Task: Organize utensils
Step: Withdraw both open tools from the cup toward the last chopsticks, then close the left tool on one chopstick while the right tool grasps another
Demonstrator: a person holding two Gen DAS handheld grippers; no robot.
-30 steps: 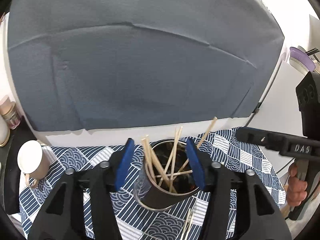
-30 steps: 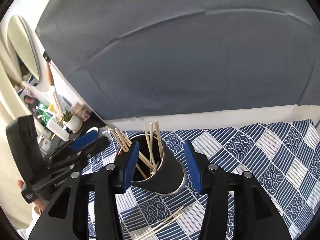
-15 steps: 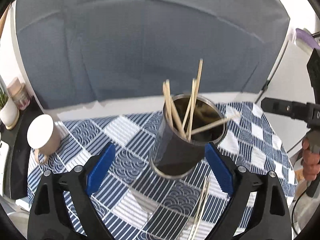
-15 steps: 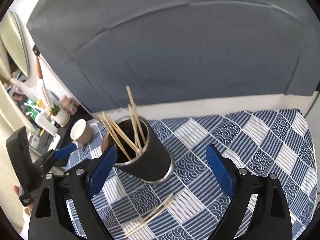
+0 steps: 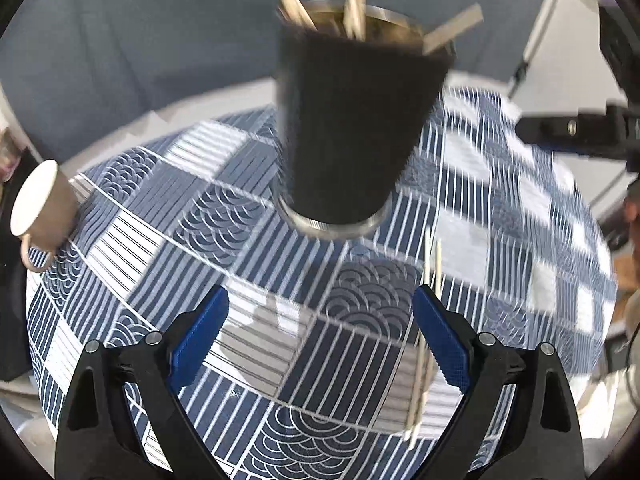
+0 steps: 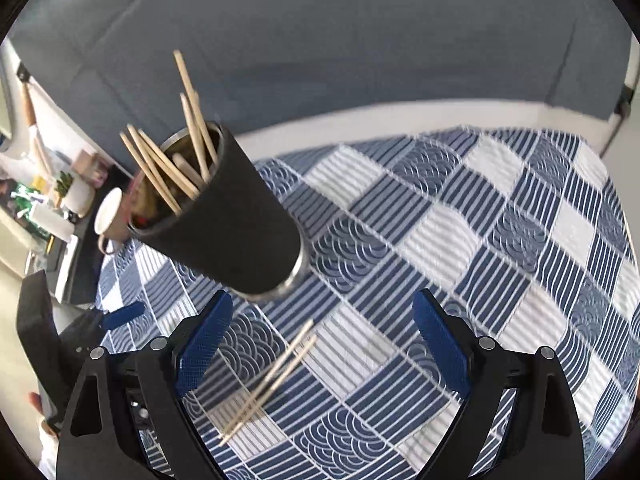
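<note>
Matte blk cup (image 6: 236, 232), thin wood sticks (image 6: 268, 380)

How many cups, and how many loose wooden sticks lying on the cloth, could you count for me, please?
Black cup holding sticks: 1
White mug at the cloth's edge: 1
Loose sticks on the cloth: 2 clearly seen, perhaps more where they overlap
Total: 4

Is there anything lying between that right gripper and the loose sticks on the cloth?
Nothing visible. The loose sticks lie on bare cloth just ahead of the open right gripper; the cup stands farther back, off the path.
</note>
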